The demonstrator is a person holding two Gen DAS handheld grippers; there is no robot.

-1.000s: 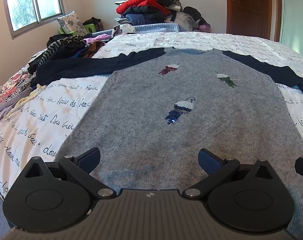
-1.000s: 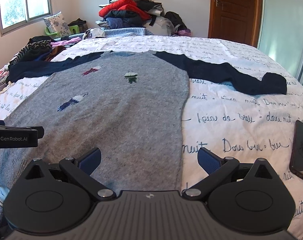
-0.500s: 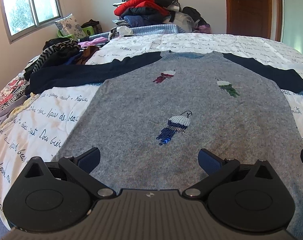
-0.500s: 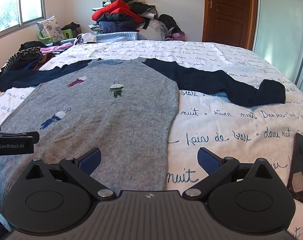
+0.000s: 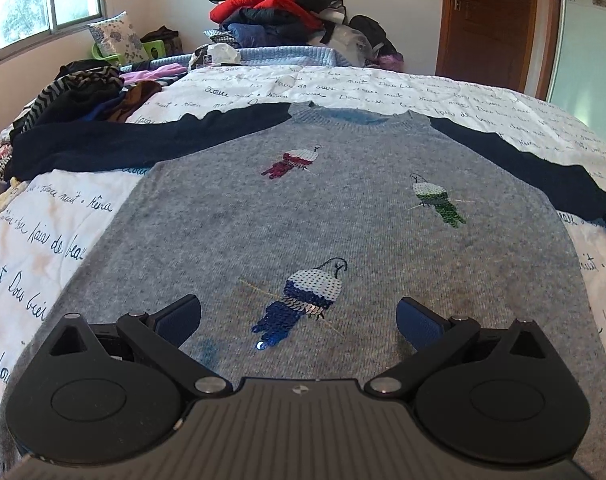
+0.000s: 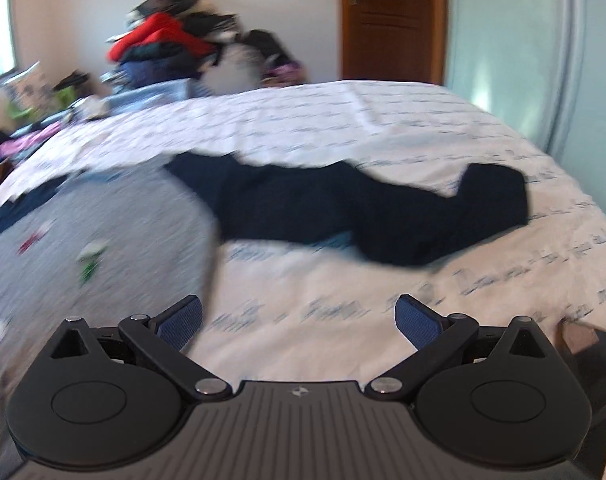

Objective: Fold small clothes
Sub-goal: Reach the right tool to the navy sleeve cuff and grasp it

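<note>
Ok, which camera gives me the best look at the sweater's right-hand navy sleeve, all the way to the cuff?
The right wrist view: the navy sleeve lies whole across the bedspread, cuff included, though blurred. The left wrist view is sharp but shows only its upper part, cut off at the frame edge.

A sweater (image 5: 323, 220) lies flat on the bed (image 5: 443, 92), neck at the far end, one sleeve (image 5: 143, 140) stretched left and the other (image 6: 363, 208) stretched right. A heap of clothes (image 5: 287, 12) sits behind the bed's far edge; more garments (image 5: 87, 92) lie at its far left. The left tool (image 5: 299, 318) hangs over the sweater's near part, the right tool (image 6: 299, 316) over the bed beside it.
</note>
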